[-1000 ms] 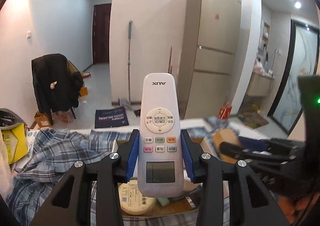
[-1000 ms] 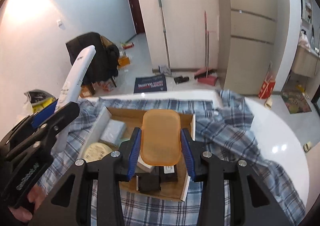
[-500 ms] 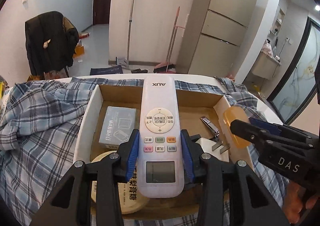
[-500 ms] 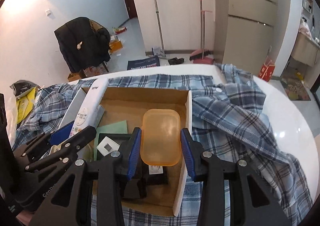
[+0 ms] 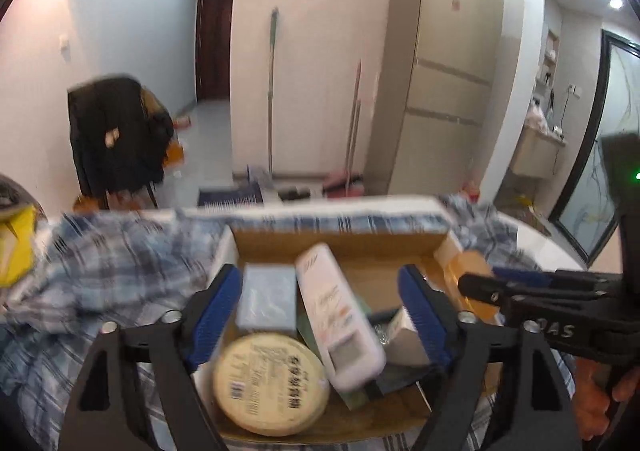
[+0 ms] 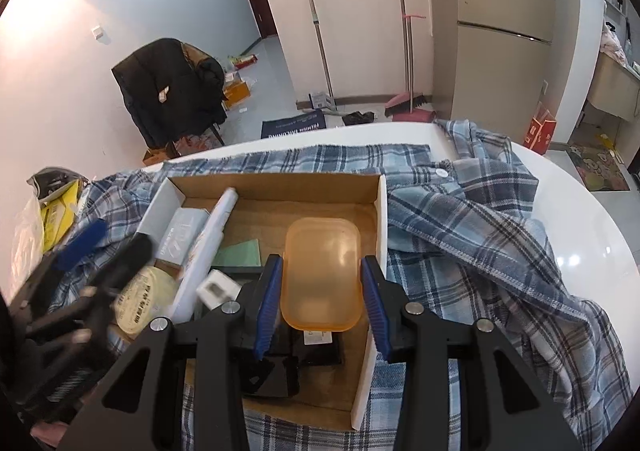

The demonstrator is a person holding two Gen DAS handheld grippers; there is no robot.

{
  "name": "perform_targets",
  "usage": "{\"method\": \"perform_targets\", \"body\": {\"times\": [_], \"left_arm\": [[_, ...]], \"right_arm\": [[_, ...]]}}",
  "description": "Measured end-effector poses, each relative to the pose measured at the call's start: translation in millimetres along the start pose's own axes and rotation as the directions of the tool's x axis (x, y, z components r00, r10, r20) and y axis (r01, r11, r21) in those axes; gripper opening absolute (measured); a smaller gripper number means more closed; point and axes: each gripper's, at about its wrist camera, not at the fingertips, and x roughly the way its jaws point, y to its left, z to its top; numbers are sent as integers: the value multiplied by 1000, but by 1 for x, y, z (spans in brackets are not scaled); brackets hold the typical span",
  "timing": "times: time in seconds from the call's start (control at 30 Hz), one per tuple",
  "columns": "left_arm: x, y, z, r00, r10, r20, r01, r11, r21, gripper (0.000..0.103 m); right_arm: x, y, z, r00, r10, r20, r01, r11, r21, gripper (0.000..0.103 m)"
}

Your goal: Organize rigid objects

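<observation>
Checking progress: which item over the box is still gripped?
The orange plastic container, clamped in the right gripper; the white remote lies free between the left gripper's opening jaws.

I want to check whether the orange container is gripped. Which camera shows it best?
The right wrist view: the orange container sits whole and sharp between the right gripper's blue pads. The left wrist view shows only a blurred orange sliver behind that gripper's fingers.

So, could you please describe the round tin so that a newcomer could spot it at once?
Find the cardboard box on the plaid shirt. The round tin lies in its near left corner, beside the white remote; it is the only circular item, cream with dark print.
</observation>
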Motion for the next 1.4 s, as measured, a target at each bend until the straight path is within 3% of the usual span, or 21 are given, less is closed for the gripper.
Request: {"method": "perform_targets", "body": {"times": [0.1, 0.13, 0.2, 0.47, 0.53, 0.7, 0.87, 0.97, 1.1, 1.23, 1.4], "left_arm": [[-23, 1, 3, 989, 17, 145, -19, 1000, 11, 92], [-29, 0, 2, 983, 28, 183, -31, 999, 11, 103], [-32, 0, 3, 976, 28, 215, -31, 999, 11, 103], [-24, -4, -1, 983, 28, 183, -35, 999, 34, 103], [-21, -2, -2, 986, -4, 166, 1, 1000, 17, 103], [-24, -6, -6, 983, 3, 182, -12, 999, 45, 103], [-36, -10, -5, 974, -12, 227, -2, 998, 59, 103], [-48, -11, 4, 974, -15, 227, -7, 995, 96, 103], [-96, -8, 27, 948, 33, 316, -65, 994, 93, 103], [-135, -2, 41, 936, 31, 352, -65, 994, 86, 103], [-182, 2, 39, 922, 47, 386, -82, 994, 75, 103]], "right_arm": [[-3, 0, 1, 1000, 5, 25, -5, 1000, -4, 38], [-2, -1, 0, 1000, 7, 30, -7, 1000, -6, 39], [0, 0, 1, 999, 11, 36, -11, 1000, -3, 39], [17, -3, -5, 1000, -21, 20, 21, 1000, -14, 39], [19, -2, -7, 1000, -18, 16, 18, 1000, -22, 39], [28, -8, -11, 1000, 6, 0, -6, 1000, -5, 39], [20, -8, -10, 994, 102, 35, -103, 994, 40, 75], [2, -5, -6, 992, 62, 111, -67, 997, 42, 86], [-26, 0, 0, 982, 101, 159, -108, 993, 41, 87], [-59, 12, 4, 970, 64, 235, -76, 996, 43, 92], [-110, 25, -5, 954, 107, 282, -110, 994, -3, 94]]}}
